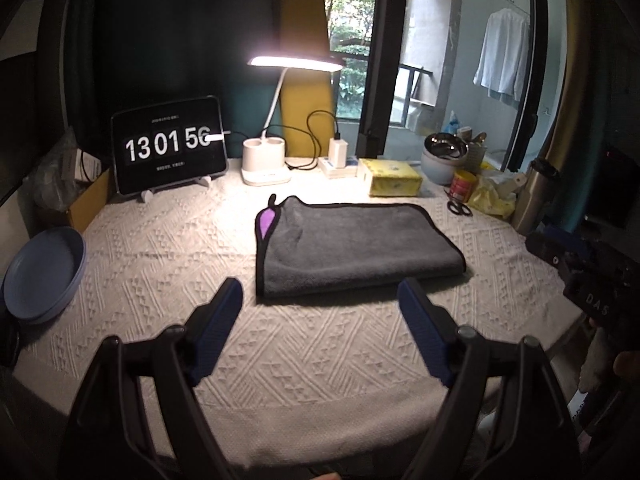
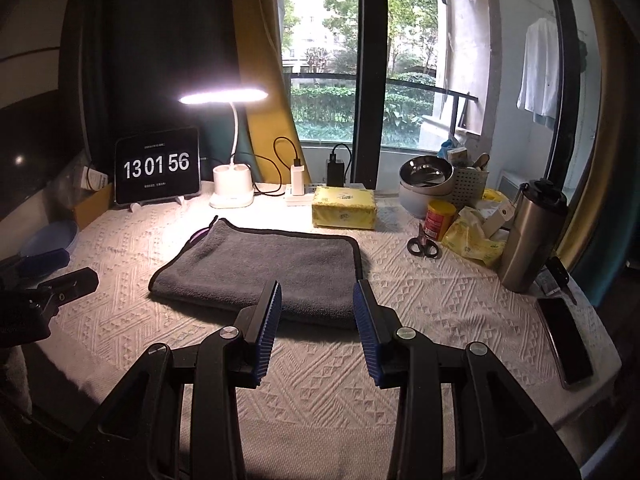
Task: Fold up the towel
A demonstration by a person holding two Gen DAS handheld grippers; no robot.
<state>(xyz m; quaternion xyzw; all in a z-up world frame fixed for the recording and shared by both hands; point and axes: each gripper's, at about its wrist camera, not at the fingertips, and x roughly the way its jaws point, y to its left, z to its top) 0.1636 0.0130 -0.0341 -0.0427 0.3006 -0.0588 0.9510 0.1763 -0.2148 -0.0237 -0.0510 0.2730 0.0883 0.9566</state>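
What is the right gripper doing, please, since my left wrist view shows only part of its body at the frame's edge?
Observer: The right gripper is open and holds nothing; its fingers point at the near right corner of the folded grey towel.
Operator: Thank you. Is anything lying to the right of the steel tumbler?
Observer: Yes, a dark phone lies flat on the tablecloth, near the table's right edge.

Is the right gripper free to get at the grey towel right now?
Probably yes. The right gripper has its jaws open just short of the towel, whose near edge lies flat on the tablecloth with nothing between.
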